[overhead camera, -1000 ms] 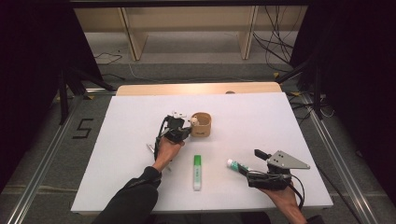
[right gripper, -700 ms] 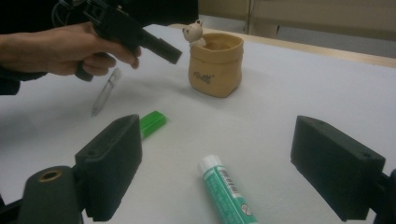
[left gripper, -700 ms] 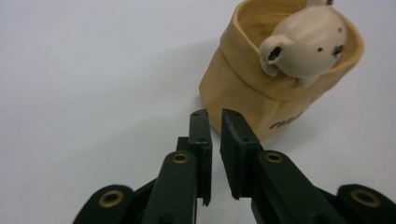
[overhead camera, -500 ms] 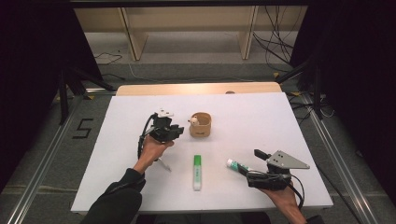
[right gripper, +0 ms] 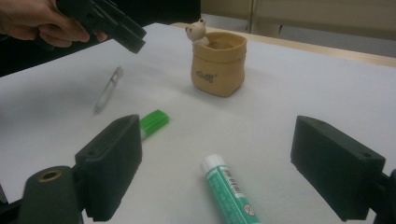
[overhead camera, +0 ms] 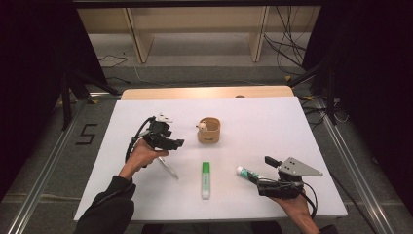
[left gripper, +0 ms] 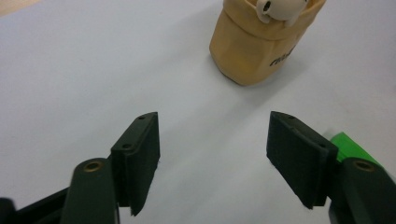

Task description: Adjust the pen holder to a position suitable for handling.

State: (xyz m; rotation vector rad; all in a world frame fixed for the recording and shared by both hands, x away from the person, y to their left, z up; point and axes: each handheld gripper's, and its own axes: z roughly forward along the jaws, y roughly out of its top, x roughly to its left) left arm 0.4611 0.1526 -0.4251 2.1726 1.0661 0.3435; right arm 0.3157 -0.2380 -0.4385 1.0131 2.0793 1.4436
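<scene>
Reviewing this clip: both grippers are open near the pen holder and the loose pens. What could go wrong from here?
1. The left gripper, whose jaws have just been opening with nothing between them, hangs close beside the tan holder; a careless swing could tip it.
2. The clear pen lies just under that hand and could be knocked or rolled away.
3. The right gripper has the glue stick between its open jaws, off-centre; closing now might pinch it askew.

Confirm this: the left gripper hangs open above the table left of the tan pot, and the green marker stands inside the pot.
Not quite. The green marker lies flat on the table, in front of the tan pot, as the high view shows. The left gripper does hang open, left of the pot.
</scene>
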